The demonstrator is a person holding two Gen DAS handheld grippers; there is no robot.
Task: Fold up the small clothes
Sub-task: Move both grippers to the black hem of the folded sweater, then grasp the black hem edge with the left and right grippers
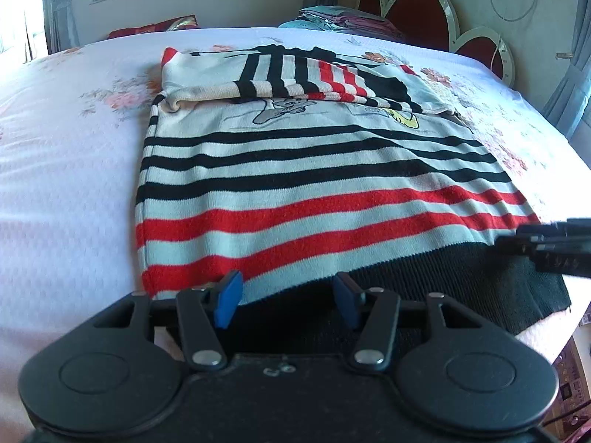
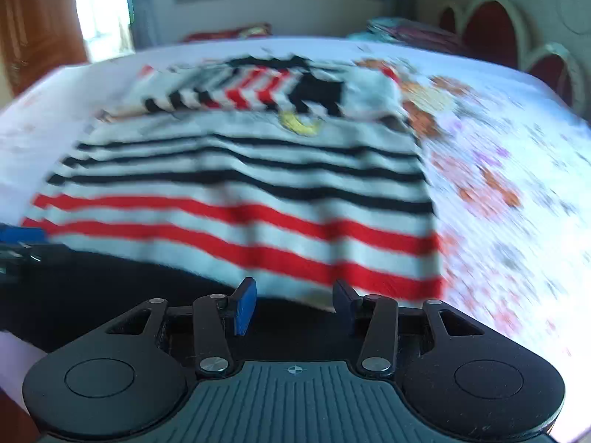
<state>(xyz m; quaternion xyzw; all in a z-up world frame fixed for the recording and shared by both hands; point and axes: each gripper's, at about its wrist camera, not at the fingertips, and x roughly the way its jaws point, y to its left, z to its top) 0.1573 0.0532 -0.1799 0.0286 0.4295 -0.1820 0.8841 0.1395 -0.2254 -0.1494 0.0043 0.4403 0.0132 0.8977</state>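
Note:
A small knitted sweater (image 1: 314, 184) with black and red stripes on white lies flat on the bed, its sleeves folded across the chest (image 1: 295, 77). Its black ribbed hem (image 1: 443, 280) is nearest to me. My left gripper (image 1: 288, 295) hovers at the hem's left part, jaws apart, with no cloth pinched between the blue pads. My right gripper (image 2: 295, 304) stands the same way over the hem's right part (image 2: 92, 288), open above the sweater (image 2: 258, 192). Each gripper shows at the edge of the other's view: the right gripper (image 1: 517, 238), the left gripper (image 2: 18, 243). The right wrist view is blurred.
The bed has a white sheet with a flower print (image 1: 74, 184). A pile of folded clothes (image 1: 332, 18) and a red pillow (image 1: 155, 29) lie at its far side. A red heart-shaped headboard (image 1: 417, 11) stands at the right, a window behind.

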